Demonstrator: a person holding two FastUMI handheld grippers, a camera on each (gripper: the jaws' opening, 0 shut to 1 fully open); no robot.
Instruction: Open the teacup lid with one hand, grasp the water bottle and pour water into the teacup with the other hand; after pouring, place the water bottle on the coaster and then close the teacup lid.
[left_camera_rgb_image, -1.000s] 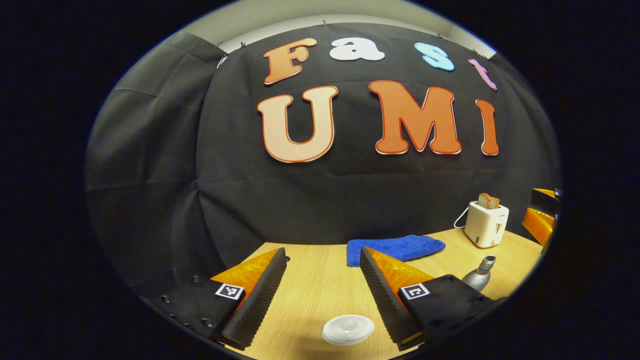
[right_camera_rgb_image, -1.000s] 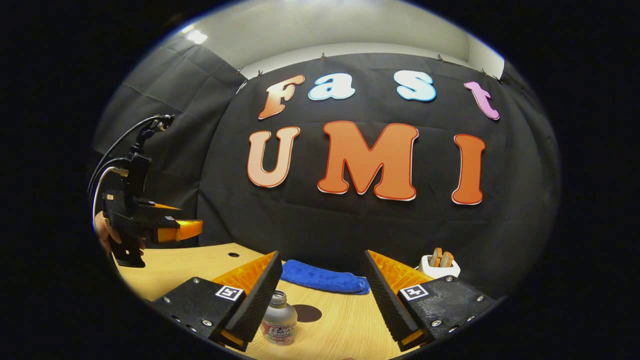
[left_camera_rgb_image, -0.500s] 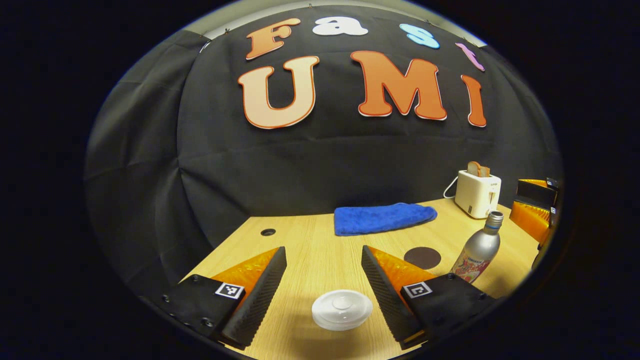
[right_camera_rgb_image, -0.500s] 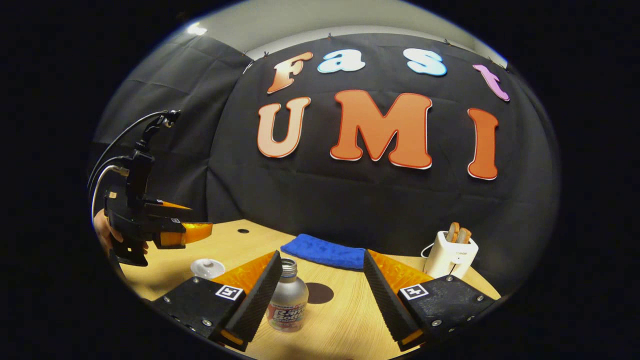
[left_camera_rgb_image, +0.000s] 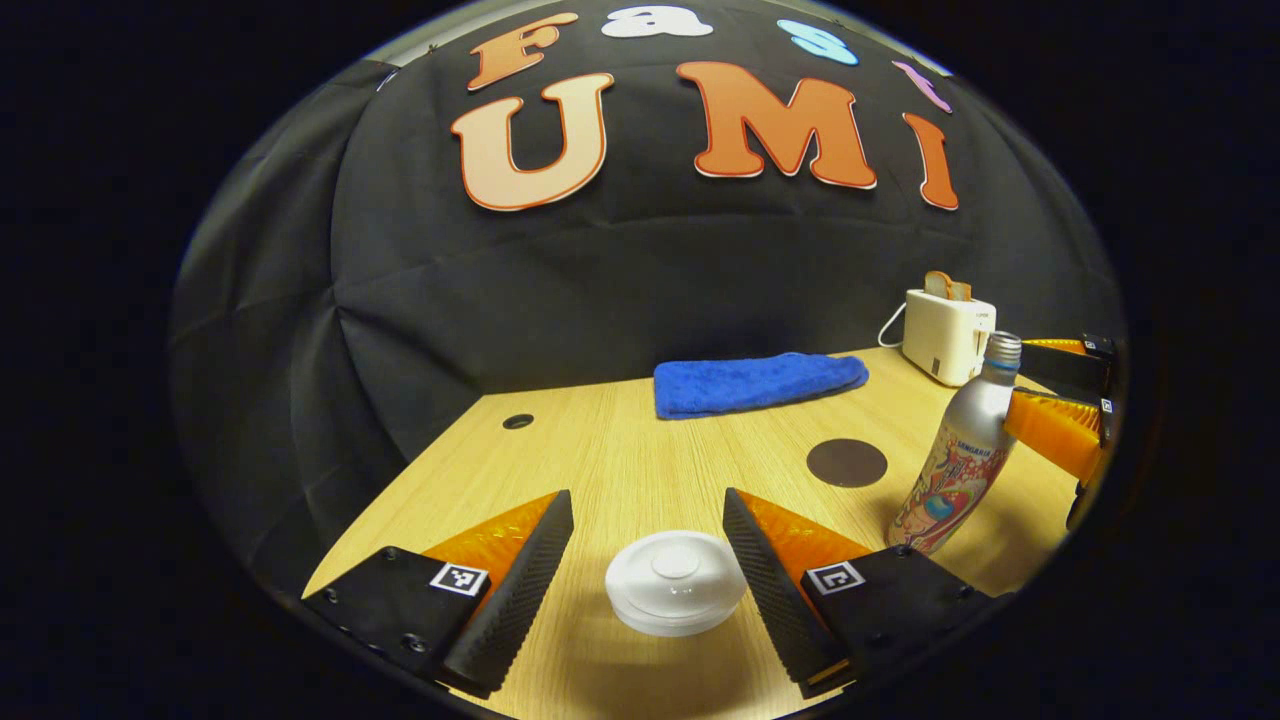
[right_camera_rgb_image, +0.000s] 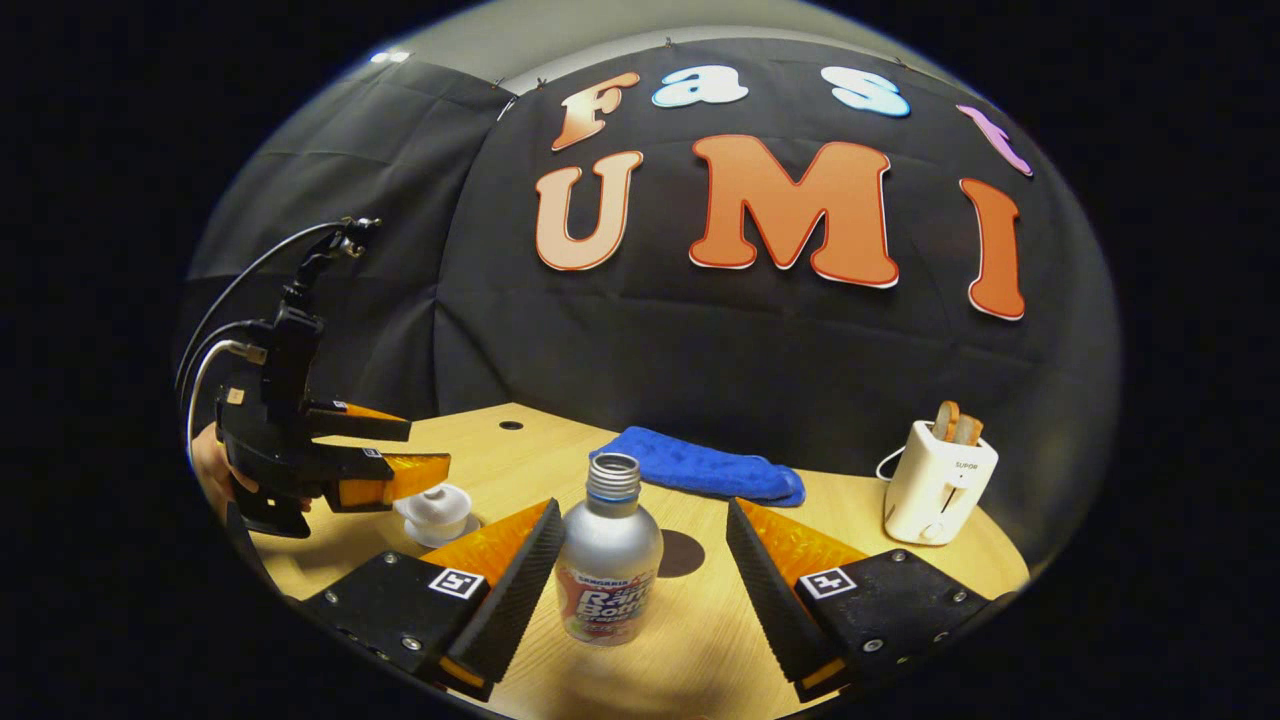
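A white lidded teacup (left_camera_rgb_image: 675, 595) stands on the wooden table, between and just ahead of my left gripper (left_camera_rgb_image: 648, 575), whose jaws are open and apart from it. The same teacup (right_camera_rgb_image: 435, 512) appears at the left in the right gripper view, just beneath the left gripper (right_camera_rgb_image: 385, 455), which a hand holds. A silver, uncapped water bottle (right_camera_rgb_image: 608, 565) stands upright between the open jaws of my right gripper (right_camera_rgb_image: 640, 580), closer to its left finger and not pressed. That bottle (left_camera_rgb_image: 962, 460) also appears at the right in the left gripper view. A dark round coaster (left_camera_rgb_image: 847, 462) lies behind it.
A folded blue cloth (left_camera_rgb_image: 757, 382) lies at the back of the table (left_camera_rgb_image: 600, 450). A white toaster (right_camera_rgb_image: 938, 483) with bread slices stands at the back right. A small round hole (left_camera_rgb_image: 517, 421) marks the table's far left corner.
Both grippers have tilted down and come lower toward the table. The teacup now sits larger between the left fingers, and the bottle has come fully up between the right fingers.
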